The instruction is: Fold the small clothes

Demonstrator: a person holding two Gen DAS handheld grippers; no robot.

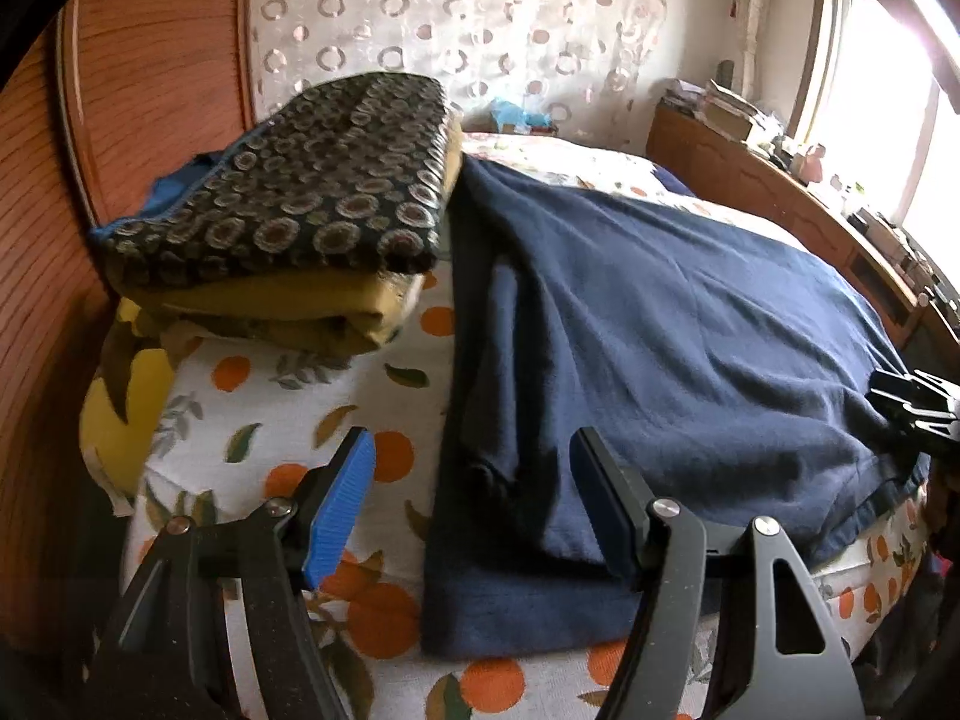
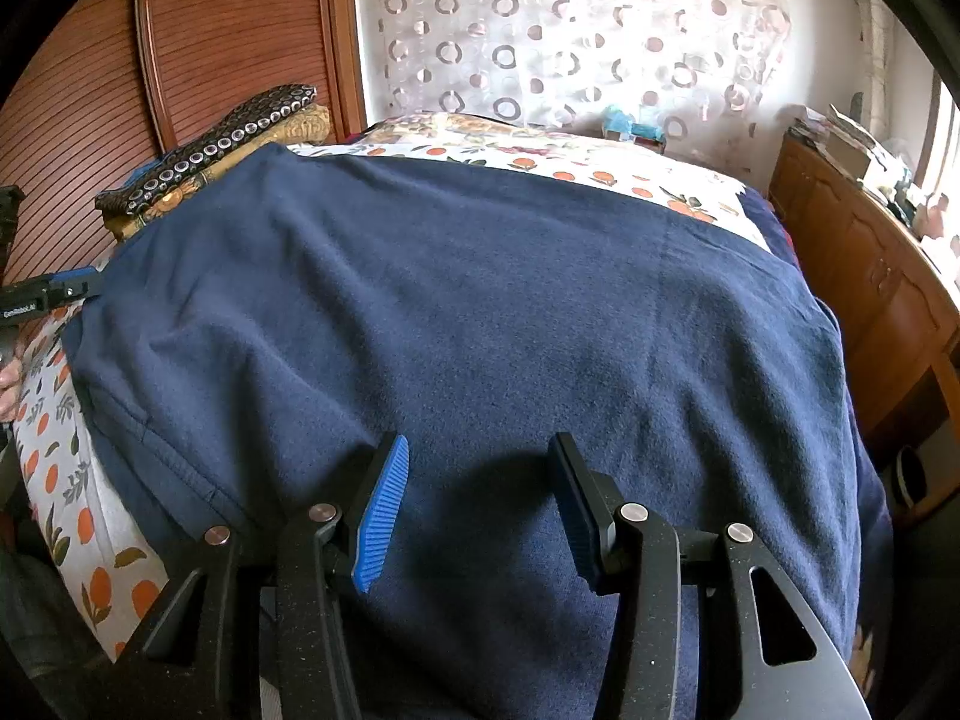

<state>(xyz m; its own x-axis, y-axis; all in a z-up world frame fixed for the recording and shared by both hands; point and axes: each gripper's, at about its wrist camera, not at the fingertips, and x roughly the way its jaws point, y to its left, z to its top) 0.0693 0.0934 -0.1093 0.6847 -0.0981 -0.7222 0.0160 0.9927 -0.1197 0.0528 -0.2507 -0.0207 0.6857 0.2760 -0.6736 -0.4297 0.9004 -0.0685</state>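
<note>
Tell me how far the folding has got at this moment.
Done: a stack of folded clothes sits at the far left of the bed. In hand: a navy garment lies spread on the bed, its left edge seemingly doubled over; the left tongs and right tongs hang open over it, gripping nothing. Left: folding this garment and stacking it.

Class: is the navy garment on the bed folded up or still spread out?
Mostly spread: the navy garment lies flat across the bed, with only its left edge doubled over.

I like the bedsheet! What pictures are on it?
Orange fruits with green leaves on white, on the bedsheet; clearest in the left wrist view.
</note>
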